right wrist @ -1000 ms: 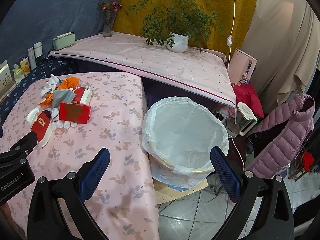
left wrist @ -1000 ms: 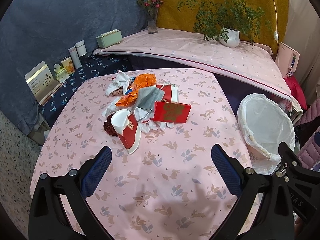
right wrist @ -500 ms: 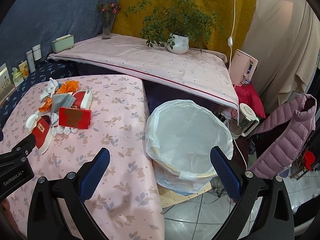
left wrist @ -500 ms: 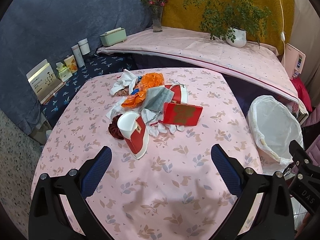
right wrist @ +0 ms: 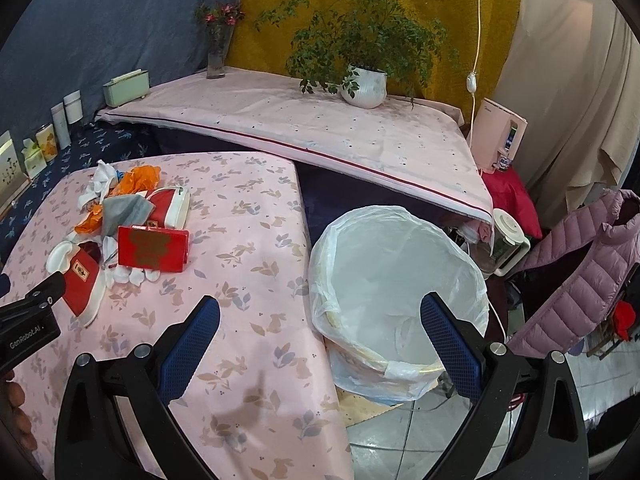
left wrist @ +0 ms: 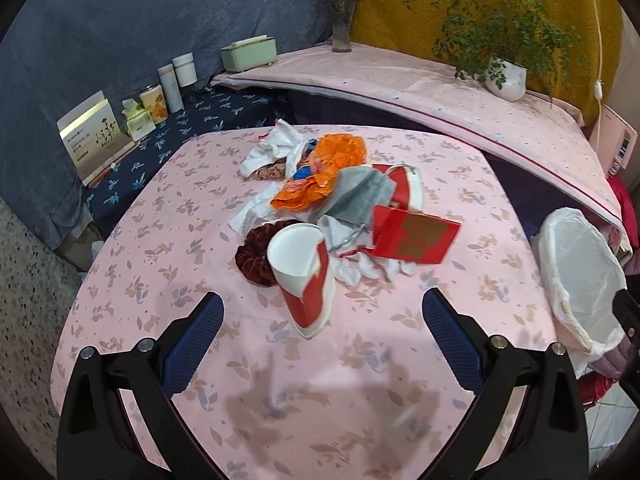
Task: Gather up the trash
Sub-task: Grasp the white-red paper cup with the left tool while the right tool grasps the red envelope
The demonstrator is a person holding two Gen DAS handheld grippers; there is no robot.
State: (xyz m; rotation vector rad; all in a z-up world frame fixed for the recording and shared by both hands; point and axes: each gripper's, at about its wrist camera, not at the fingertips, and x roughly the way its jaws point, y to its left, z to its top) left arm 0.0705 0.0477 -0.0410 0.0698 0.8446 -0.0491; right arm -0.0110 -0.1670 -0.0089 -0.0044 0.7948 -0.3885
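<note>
A trash pile lies on the pink floral table (left wrist: 360, 380): a crushed red-and-white paper cup (left wrist: 302, 276), a red card box (left wrist: 414, 234), a grey pouch (left wrist: 360, 196), orange wrappers (left wrist: 328, 168), white tissues (left wrist: 272, 148) and a maroon scrunchie (left wrist: 252, 254). My left gripper (left wrist: 322, 336) is open and empty, just in front of the cup. My right gripper (right wrist: 320, 336) is open and empty, hovering over the table's right edge beside the white-lined bin (right wrist: 400, 280). The cup (right wrist: 80, 276) and red box (right wrist: 154, 248) also show in the right wrist view.
A raised pink-covered shelf (left wrist: 440, 96) behind the table holds a potted plant (left wrist: 506, 76), a flower vase (left wrist: 342, 24) and a green box (left wrist: 248, 54). Jars and cartons (left wrist: 160, 96) stand at left. A purple jacket (right wrist: 592, 272) hangs right of the bin.
My left gripper has moved forward toward the trash pile, so the cup is closer between its fingers. The right gripper has shifted slightly; the bin sits a little closer.
</note>
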